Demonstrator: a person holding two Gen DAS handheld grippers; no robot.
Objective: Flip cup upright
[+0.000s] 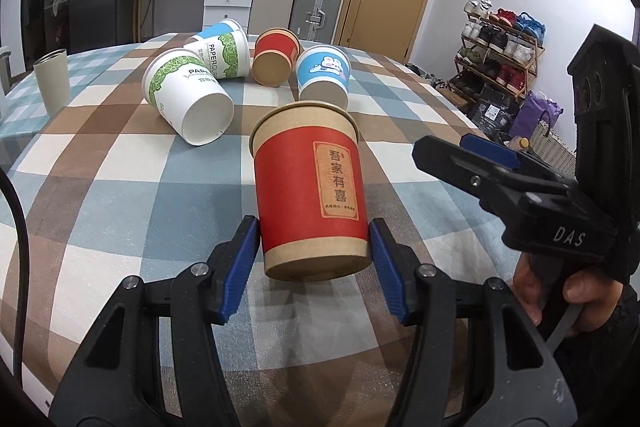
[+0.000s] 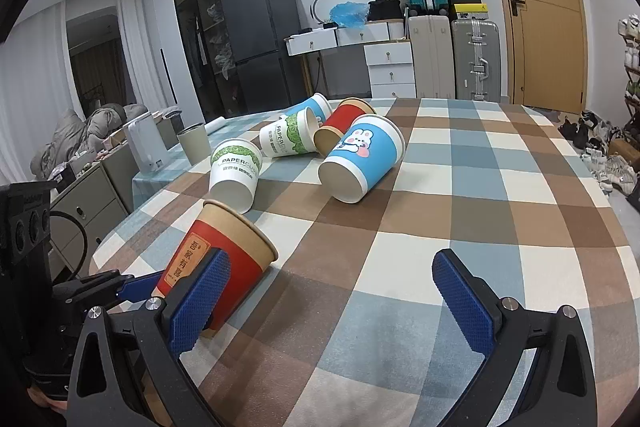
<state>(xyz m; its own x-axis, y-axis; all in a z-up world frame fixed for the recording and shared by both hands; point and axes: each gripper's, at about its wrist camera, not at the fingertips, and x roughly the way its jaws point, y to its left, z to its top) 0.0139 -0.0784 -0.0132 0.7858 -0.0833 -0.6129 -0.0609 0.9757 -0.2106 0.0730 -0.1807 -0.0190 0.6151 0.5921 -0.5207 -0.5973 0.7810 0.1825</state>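
room: cluttered bedroom-ish space, checked tablecloth [image 2: 460, 187] over a big table, suitcases and a wooden door at the back, shoe rack off to the right.

target: the red cup [image 1: 310, 187] with the brown label, near the front of the table, tilted with its base toward the left camera and its rim resting on the cloth in the right view, so mid-flip I'd say.

left gripper [image 1: 314, 259]: blue pads sit on either side of the cup's base, right against it; looks like it's clamped on, though the contact is hard to be sure of.

right gripper [image 2: 332, 295]: fingers wide apart, holding nothing, parked just beside the cup on its right.

how to do it well: keep the squeeze light since paper walls crush, pivot around the rim on the cloth, then set the base down flat before letting go.

other cups: two green-print white ones [image 1: 188, 99], a blue bunny one [image 1: 324, 75] and another red one [image 1: 276, 57], all lying down farther back, well apart from this one.

open room: lots of bare cloth to the right and front; the left table edge is the closer one, so I'd tip it up without drifting left.
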